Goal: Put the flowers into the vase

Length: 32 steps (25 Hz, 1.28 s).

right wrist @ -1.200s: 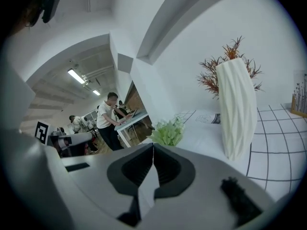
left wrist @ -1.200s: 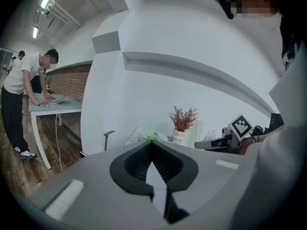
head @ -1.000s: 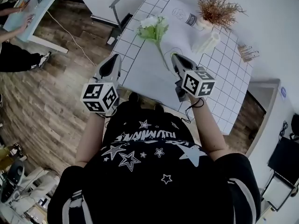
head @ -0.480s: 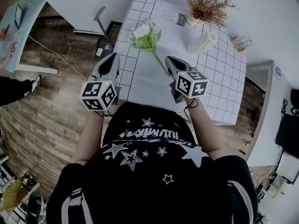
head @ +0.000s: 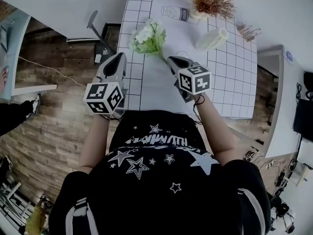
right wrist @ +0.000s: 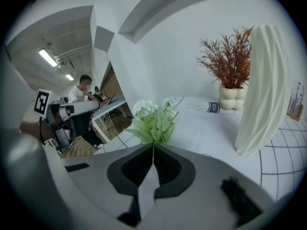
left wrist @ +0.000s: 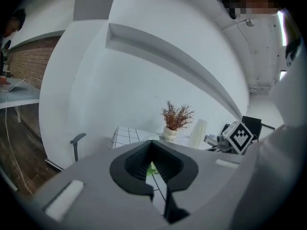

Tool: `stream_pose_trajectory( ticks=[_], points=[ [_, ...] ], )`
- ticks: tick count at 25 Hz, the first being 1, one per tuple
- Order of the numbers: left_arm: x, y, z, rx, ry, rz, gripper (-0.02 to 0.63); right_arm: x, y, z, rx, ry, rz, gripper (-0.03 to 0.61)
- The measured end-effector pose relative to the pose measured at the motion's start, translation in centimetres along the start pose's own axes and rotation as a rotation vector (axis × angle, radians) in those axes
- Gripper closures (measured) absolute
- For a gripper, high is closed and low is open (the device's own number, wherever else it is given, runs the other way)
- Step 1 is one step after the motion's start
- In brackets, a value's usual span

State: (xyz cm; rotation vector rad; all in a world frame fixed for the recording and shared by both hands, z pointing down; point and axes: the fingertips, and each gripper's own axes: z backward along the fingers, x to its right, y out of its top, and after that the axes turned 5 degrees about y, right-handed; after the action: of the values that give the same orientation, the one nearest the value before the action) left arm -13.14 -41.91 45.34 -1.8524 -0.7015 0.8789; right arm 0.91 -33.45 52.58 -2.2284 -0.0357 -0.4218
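Reaching for flowers (head: 146, 35) on tabletop (head: 234, 82), left tool (head: 119, 58) and right tool (head: 172, 60) closed, empty. Next: open right tool, clamp stem (head: 161, 56), carry to vase (head: 211, 39).

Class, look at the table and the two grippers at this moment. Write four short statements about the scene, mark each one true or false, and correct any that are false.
1. The flowers lie on the table, outside the vase. True.
2. The tongs of the left gripper stand wide apart. False: they are closed together with nothing between them.
3. The dried plant stands in a white pot. True.
4. The vase is dark and smooth. False: it is white and ribbed.
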Motion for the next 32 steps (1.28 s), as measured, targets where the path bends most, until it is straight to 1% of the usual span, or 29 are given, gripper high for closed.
stream_pose_trajectory(
  ticks=[3, 6, 7, 8, 9, 15, 22, 26, 29, 32],
  points=[
    [-0.7, -0.4, -0.2, -0.017, -0.015, 0.002, 0.604, 0.0, -0.5, -1.5, -0.067, -0.021, 0.040, 0.565],
    [-1.5, -0.6, -0.3, -0.017, -0.014, 0.006, 0.604, 0.4, -1.0, -2.7, -0.132, -0.029, 0.047, 0.563],
    [-1.8, -0.5, -0.3, -0.015, -0.013, 0.008, 0.604, 0.5, -1.2, -3.0, -0.157, -0.030, 0.043, 0.550],
    [-2.0, -0.5, -0.2, -0.013, -0.011, 0.010, 0.604, 0.6, -1.5, -3.3, -0.185, -0.029, 0.038, 0.499],
    [-2.2, -0.5, -0.2, -0.013, -0.010, 0.012, 0.604, 0.7, -1.9, -3.6, -0.214, -0.026, 0.033, 0.485],
    [-3.2, -0.8, -0.2, -0.018, -0.002, 0.032, 0.604, 1.2, -2.8, -4.9, -0.352, -0.032, 0.042, 0.460],
    [-3.6, -1.3, 0.0, -0.019, 0.002, 0.046, 0.604, 1.5, -3.4, -6.5, -0.457, -0.037, 0.106, 0.457],
    [-4.1, -1.5, 0.2, -0.018, 0.017, 0.051, 0.604, 1.7, -3.5, -6.8, -0.484, -0.057, 0.126, 0.459],
    [-4.5, -1.6, 0.4, -0.012, 0.030, 0.055, 0.604, 1.8, -3.6, -6.8, -0.507, -0.077, 0.165, 0.488],
    [-4.5, -1.4, 0.6, -0.004, 0.036, 0.056, 0.604, 1.7, -3.6, -7.0, -0.544, -0.081, 0.201, 0.495]
  ],
)
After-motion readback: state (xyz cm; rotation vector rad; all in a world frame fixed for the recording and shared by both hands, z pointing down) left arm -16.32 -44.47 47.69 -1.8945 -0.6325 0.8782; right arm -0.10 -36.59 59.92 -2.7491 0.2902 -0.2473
